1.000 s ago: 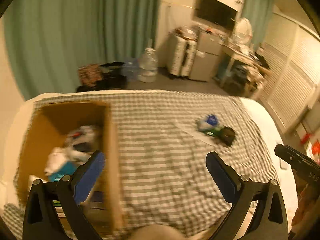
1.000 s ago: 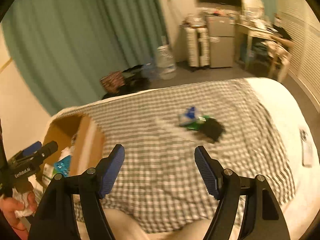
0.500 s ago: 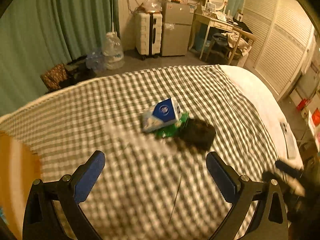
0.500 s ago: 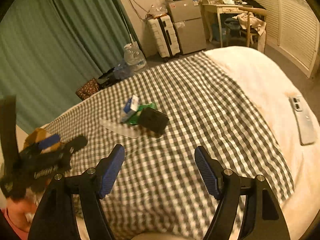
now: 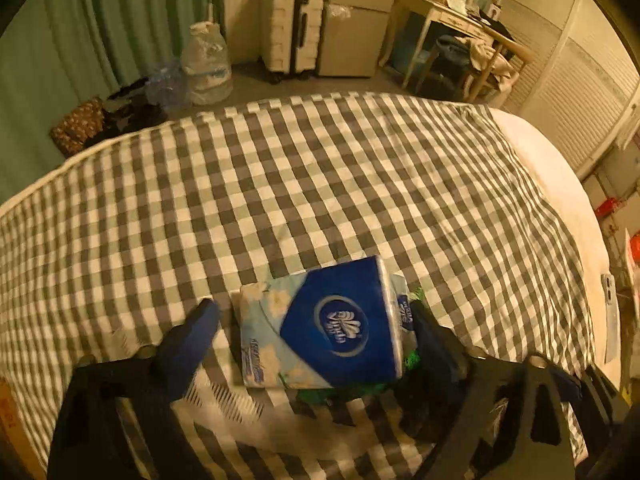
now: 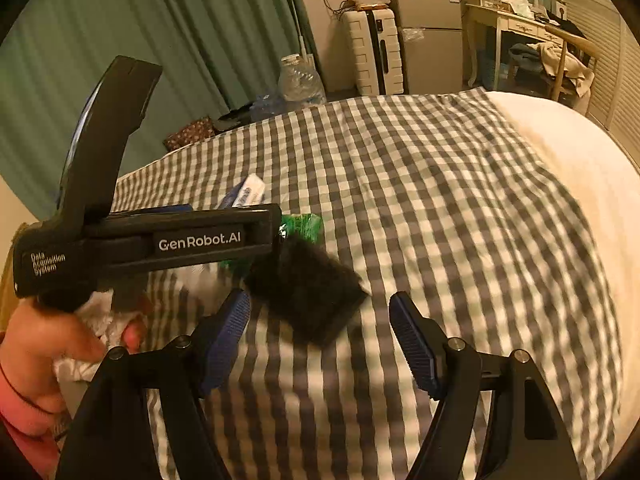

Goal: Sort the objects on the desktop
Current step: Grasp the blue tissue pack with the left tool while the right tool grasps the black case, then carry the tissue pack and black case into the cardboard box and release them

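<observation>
A blue and white tissue pack (image 5: pixel 324 328) lies on the checked cloth (image 5: pixel 320 184), partly on a green packet (image 5: pixel 344 394). My left gripper (image 5: pixel 316 340) is open, its fingers on either side of the pack, not closed on it. In the right wrist view the tissue pack (image 6: pixel 246 194) shows behind the left gripper's body (image 6: pixel 152 240). A black fuzzy pouch (image 6: pixel 306 288) lies beside the green packet (image 6: pixel 300 226). My right gripper (image 6: pixel 320 336) is open and empty, just in front of the pouch.
A clear flat sleeve (image 5: pixel 224 394) lies under the left gripper. A phone (image 5: pixel 610 316) lies on the white bedding at the right edge. The cardboard box edge (image 5: pixel 10 428) is at the far left. Suitcase, fridge and desk stand beyond the bed.
Both grippers have moved forward to the pile. The left one has turned away from the box and now straddles the tissue pack. The right one has come close to the black pouch.
</observation>
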{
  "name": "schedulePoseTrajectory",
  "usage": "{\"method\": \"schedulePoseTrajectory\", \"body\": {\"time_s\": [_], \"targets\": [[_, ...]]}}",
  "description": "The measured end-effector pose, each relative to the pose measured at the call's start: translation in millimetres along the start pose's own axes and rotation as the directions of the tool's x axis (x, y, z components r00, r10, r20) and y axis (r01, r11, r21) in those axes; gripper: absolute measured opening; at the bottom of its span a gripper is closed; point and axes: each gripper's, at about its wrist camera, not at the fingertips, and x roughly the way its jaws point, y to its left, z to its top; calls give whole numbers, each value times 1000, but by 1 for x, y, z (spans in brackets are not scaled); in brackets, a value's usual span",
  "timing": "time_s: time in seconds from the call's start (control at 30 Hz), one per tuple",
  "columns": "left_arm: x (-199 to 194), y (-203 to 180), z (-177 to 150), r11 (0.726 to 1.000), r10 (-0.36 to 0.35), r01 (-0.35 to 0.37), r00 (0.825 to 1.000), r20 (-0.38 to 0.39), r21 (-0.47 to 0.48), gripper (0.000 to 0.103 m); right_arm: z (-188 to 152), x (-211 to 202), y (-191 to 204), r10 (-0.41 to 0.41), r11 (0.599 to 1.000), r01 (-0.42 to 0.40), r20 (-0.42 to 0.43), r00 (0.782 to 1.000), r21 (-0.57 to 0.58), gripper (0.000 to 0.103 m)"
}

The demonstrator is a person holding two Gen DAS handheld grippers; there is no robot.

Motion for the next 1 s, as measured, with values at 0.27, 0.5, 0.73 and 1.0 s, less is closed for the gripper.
{"method": "schedulePoseTrajectory", "body": {"time_s": [0.27, 0.5, 0.73, 1.0], "targets": [[-20, 10, -11, 997, -65, 66, 998, -8, 27, 72, 6, 38, 8, 68, 998, -69, -61, 996, -2, 57], [-70, 30, -22, 998, -69, 69, 997, 19, 1, 71, -12, 12, 11, 50, 997, -47, -56, 997, 59, 57], [-183, 46, -41, 1000, -7, 5, 992, 122, 24, 71, -18, -70, 37, 38, 998, -38, 9, 999, 51, 57], [-341, 91, -85, 997, 75, -75, 950, 304, -13, 71, -15, -171, 148, 73, 987, -55, 114, 991, -151, 57]]}}
